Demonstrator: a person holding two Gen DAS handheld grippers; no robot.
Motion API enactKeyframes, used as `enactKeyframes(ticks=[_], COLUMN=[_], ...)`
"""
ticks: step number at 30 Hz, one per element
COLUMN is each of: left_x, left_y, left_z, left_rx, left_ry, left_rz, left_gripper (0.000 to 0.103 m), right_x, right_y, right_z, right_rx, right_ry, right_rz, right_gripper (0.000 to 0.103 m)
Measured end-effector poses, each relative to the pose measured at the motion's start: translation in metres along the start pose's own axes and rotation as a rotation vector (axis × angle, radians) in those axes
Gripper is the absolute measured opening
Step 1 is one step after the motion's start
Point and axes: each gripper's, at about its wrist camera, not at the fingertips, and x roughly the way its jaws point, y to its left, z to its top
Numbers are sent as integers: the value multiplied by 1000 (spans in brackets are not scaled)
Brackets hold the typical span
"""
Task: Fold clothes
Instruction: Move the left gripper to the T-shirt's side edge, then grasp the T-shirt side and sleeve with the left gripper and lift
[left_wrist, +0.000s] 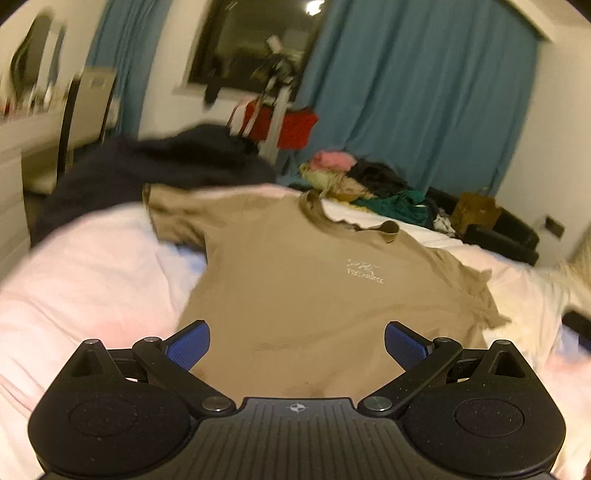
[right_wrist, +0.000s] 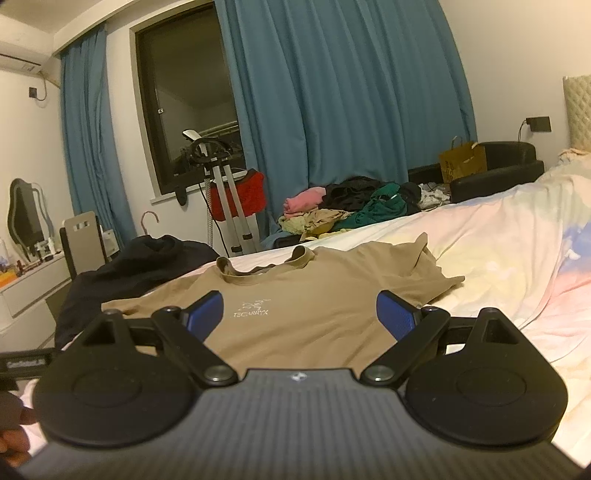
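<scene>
On the bed (right_wrist: 498, 236) a tan t-shirt (right_wrist: 314, 295) lies flat, left gripper (left_wrist: 297, 345) and right gripper (right_wrist: 300, 314) near its hem, fingers released.

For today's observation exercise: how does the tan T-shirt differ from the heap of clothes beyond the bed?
The tan T-shirt lies spread flat, front up, on the bed; the heap of clothes is crumpled. The T-shirt is one piece in one colour; the heap mixes pink, green, black and yellowish pieces. The T-shirt lies near both open grippers; the heap lies farther off. Neither is folded.
</scene>
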Motion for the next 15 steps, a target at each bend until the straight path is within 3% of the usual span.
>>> enactKeyframes(ticks=[4,7,11,15], left_x=[46,79,108,131], left_y=[20,43,80,105], left_z=[17,30,42,56], left_rx=[-175,-292,-482,-526], left_ry=[67,81,33,12], left_rz=[-29,-9,33,71], left_gripper=[101,100,99,99], right_x=[11,15,22,37], right_y=[-5,-6,-9,-13], right_z=[-2,-4,-8,-13], right_rx=[21,28,31,49], right_ry=[20,26,45,72], right_rz=[-7,-15,-30,-49], right_gripper=[92,92,92,92])
